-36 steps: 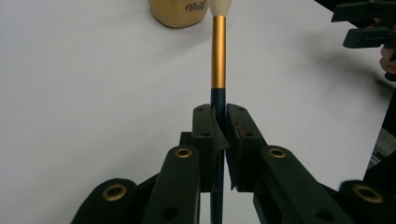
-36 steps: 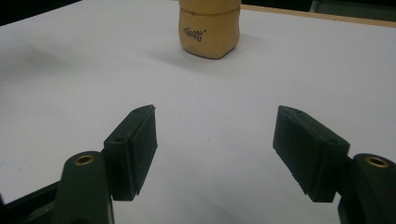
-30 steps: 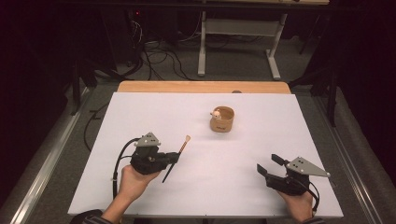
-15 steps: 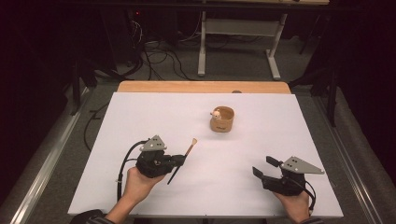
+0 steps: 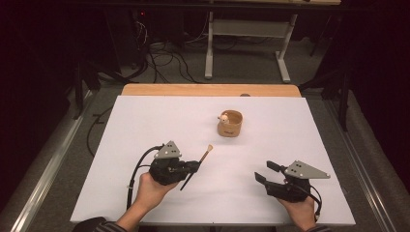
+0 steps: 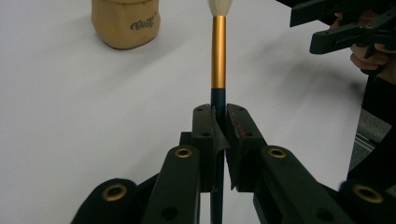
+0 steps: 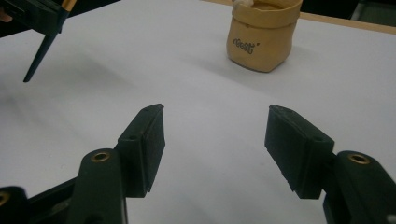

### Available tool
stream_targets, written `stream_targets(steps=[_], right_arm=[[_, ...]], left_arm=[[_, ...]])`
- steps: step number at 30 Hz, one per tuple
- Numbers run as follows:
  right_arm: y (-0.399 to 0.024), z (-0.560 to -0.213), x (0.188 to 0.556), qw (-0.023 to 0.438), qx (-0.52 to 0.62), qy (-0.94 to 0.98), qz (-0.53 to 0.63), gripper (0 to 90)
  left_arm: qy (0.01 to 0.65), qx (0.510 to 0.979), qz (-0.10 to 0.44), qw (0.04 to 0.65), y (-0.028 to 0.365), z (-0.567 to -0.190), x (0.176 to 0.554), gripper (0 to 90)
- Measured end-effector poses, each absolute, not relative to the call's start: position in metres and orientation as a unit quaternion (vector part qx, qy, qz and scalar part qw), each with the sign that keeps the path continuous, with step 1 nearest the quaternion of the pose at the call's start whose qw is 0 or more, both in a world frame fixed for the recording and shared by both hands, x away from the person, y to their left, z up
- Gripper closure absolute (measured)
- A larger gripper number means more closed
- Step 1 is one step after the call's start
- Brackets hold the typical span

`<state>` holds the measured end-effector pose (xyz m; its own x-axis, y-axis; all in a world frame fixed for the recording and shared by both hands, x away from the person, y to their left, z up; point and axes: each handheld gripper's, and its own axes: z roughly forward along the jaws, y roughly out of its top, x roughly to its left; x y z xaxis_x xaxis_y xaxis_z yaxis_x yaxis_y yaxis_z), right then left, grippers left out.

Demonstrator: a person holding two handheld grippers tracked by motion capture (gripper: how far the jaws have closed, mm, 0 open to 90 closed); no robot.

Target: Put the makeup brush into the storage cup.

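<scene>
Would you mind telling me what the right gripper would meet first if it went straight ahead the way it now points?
Probably the tan cup, slightly right of centre ahead of the open right gripper; before it lies bare white table. Depth is uncertain.

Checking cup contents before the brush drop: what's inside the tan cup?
Inside the tan cup, one small pale rounded tip pokes above the rim at its left edge. The cup wall covers everything lower, so what it belongs to and anything else inside is hidden.

A slim makeup brush point(image 6: 218, 51) with a dark handle, gold metal ferrule and pale bristle tip is clamped by its handle in the left claw point(image 6: 218, 122). It is lifted off the white desk point(image 5: 159, 121), its bristles pointing toward the far side.
</scene>
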<state>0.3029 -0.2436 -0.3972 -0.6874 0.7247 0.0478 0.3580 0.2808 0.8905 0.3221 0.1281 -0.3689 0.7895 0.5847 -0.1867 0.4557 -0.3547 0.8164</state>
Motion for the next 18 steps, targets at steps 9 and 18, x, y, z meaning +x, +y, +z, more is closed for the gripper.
stream_targets(steps=[9, 18], right_arm=[[-0.233, -0.396, 0.304, 0.171, 0.330, 0.785, 0.496, 44.1], [-0.215, -0.392, 0.307, 0.153, 0.310, 0.791, 0.506, 46.3]], left_arm=[[0.306, 0.821, 0.067, 0.478, 0.115, -0.366, 0.326, 82.9], [0.294, 0.820, 0.068, 0.486, 0.103, -0.363, 0.327, 82.9]])
